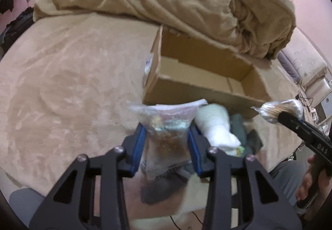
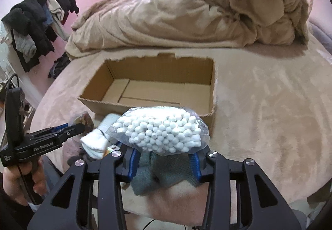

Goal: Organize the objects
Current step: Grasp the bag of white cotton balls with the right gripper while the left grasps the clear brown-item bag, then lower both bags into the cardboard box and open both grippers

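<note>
Left wrist view has my left gripper clamped on a clear plastic bag with brown and mixed bits inside, its blue pads pressing in from both sides. I hold that bag just in front of the near wall of the open cardboard box, which sits on the tan bed cover. Beside the bag, also on the near side of the box, lie a rolled white sock and some dark green cloth. To the right of the box's near corner I see my right gripper carrying a bag of cotton swabs.

From the right wrist, my right gripper grips that bag of cotton swabs between its fingers, white tips facing the camera, held above a grey-green knitted piece and just short of the box's near wall. The box's inside shows only bare cardboard. My left gripper appears left of the box's near wall, next to the white sock. Behind the box, a rumpled beige blanket is heaped up, and clothes hang far off to its left.
</note>
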